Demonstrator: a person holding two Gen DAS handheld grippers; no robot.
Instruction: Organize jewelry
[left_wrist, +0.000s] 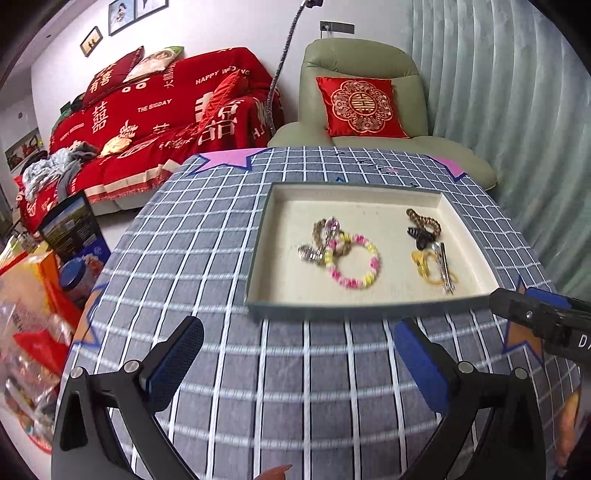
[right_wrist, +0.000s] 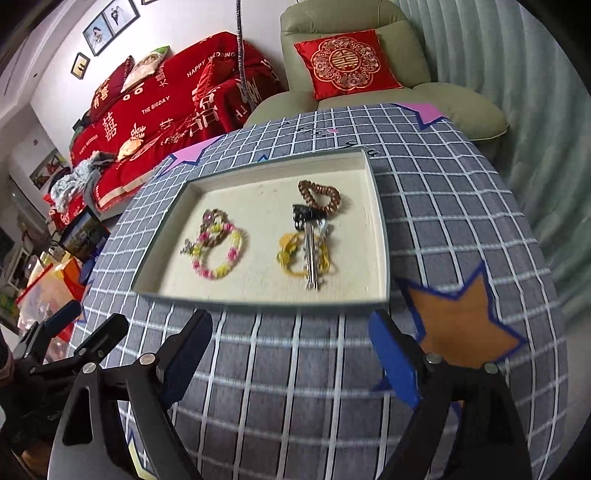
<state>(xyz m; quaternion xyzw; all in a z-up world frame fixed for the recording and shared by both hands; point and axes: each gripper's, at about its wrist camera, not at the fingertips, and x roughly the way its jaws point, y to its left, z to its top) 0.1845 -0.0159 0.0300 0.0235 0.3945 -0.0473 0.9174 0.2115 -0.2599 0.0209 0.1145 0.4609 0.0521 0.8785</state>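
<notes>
Jewelry sorted into two groups in the tray; both tongs empty and clear of it.

The tray (left_wrist: 369, 310) sits on the checked table (left_wrist: 295, 387); the beaded bracelet (left_wrist: 354, 264) lies at its left with a chain and charm, the hair clips and ties (right_wrist: 312, 236) at its right (pieces overlapping); left tongs (left_wrist: 297, 369) gape fully, holding nothing; right tongs (right_wrist: 291, 365) stand wide, likewise empty; sorting appears nearly finished; any next move calls for untangling overlapped items.
</notes>
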